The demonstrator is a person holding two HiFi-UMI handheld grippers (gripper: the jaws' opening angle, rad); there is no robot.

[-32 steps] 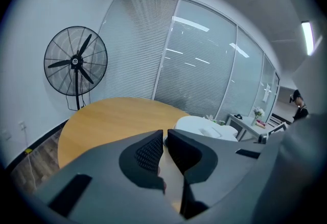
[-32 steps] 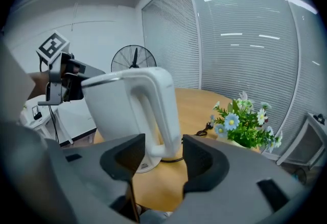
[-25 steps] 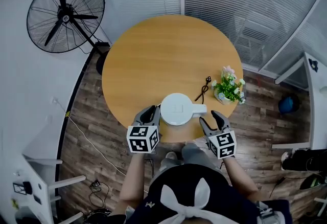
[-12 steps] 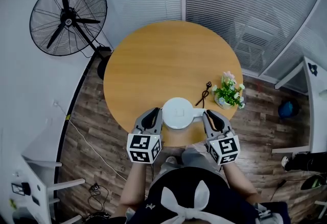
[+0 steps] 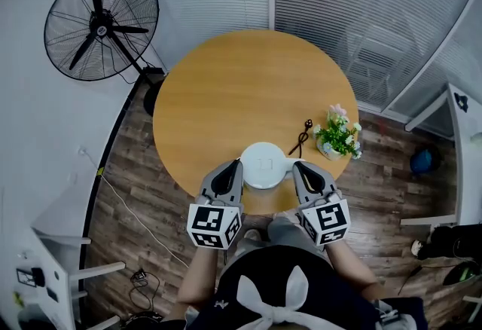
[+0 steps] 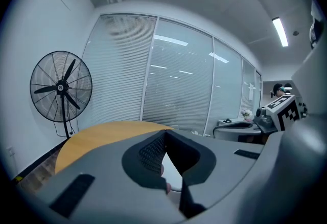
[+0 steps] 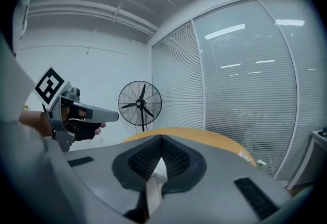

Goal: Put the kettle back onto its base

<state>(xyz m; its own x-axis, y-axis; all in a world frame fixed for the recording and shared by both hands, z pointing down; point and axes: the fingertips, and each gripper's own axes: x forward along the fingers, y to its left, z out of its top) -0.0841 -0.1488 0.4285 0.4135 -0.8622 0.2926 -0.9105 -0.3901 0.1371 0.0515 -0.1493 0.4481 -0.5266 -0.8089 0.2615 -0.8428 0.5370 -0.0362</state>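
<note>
A white kettle [image 5: 263,164] stands near the front edge of the round wooden table [image 5: 241,87], seen from above. Its handle points right. My right gripper [image 5: 295,166] is shut on that handle, and a white strip [image 7: 153,183] shows between its closed jaws [image 7: 162,139]. My left gripper [image 5: 237,164] is shut with its tip against the kettle's left side. White kettle wall [image 6: 173,177] shows through the gap behind its jaws [image 6: 164,135]. No separate base is in view. From above I cannot tell whether the kettle is off the table.
A small potted plant [image 5: 337,132] and a black cord [image 5: 301,131] lie on the table to the kettle's right. A standing fan [image 5: 94,23] is on the floor at the left. Blinds and glass walls rise behind the table.
The right gripper's jaws stood apart beside the handle and have shut on it. Both grippers have moved in against the kettle and risen toward the camera.
</note>
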